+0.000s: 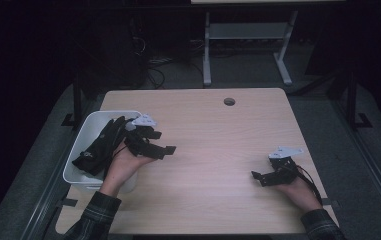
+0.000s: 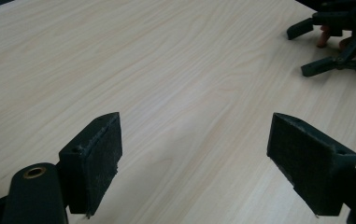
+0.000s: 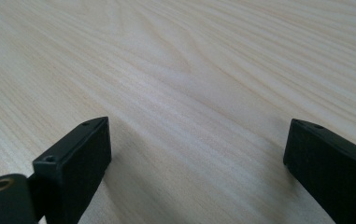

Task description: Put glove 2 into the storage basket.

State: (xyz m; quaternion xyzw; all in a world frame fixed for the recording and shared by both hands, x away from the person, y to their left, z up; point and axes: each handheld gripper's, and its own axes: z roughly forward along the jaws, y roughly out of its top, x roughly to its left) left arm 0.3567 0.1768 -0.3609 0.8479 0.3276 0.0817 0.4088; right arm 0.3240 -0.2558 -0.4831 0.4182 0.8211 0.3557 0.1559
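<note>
While both hands rested over the desk [image 1: 213,145], the left gripper [image 1: 160,142] hung just beside the white tub [image 1: 85,131] at the desk's left edge, its jaws spread wide apart with nothing between them. A heap of black cloth [image 1: 100,145] lay inside the tub, just beside the left hand [image 1: 125,167]. The right gripper [image 1: 259,176] sat low near the front right corner, well apart from the tub, its jaws likewise apart and empty over bare wood. From the left gripper view, the right gripper [image 2: 341,44] showed across the desk. A round hole [image 1: 229,101] marked the far edge.
</note>
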